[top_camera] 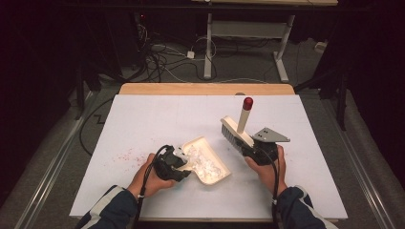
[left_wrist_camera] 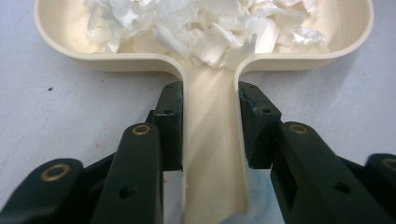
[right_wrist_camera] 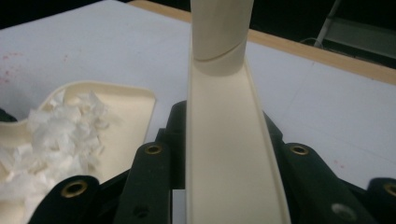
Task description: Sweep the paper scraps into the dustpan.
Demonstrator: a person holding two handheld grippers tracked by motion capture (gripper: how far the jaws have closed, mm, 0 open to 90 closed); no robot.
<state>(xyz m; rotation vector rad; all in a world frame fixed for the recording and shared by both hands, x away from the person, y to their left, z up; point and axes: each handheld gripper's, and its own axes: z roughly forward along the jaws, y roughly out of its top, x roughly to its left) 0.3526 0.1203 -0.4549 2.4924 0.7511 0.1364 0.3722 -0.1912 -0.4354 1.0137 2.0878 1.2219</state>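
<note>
A cream dustpan (top_camera: 212, 164) lies on the white table, heaped with white paper shreds (top_camera: 206, 164). My left gripper (top_camera: 184, 161) is shut on the pan's handle; in the left gripper view both pads (left_wrist_camera: 172, 116) press the handle (left_wrist_camera: 212, 149) of the dustpan (left_wrist_camera: 116, 60), with the shreds (left_wrist_camera: 201, 28) just beyond. My right gripper (top_camera: 249, 148) is shut on a cream hand brush (top_camera: 235, 131), held just right of the pan, its red-tipped handle (top_camera: 247, 107) pointing up and away. In the right gripper view the jaws clamp the brush's long back (right_wrist_camera: 229, 177), and the dustpan (right_wrist_camera: 133, 116) sits lower left.
Fine red specks (top_camera: 125, 155) dot the table left of the pan. A wooden strip (top_camera: 205, 88) runs along the table's far edge. Beyond it are floor cables (top_camera: 162, 62) and a desk's white legs (top_camera: 208, 47).
</note>
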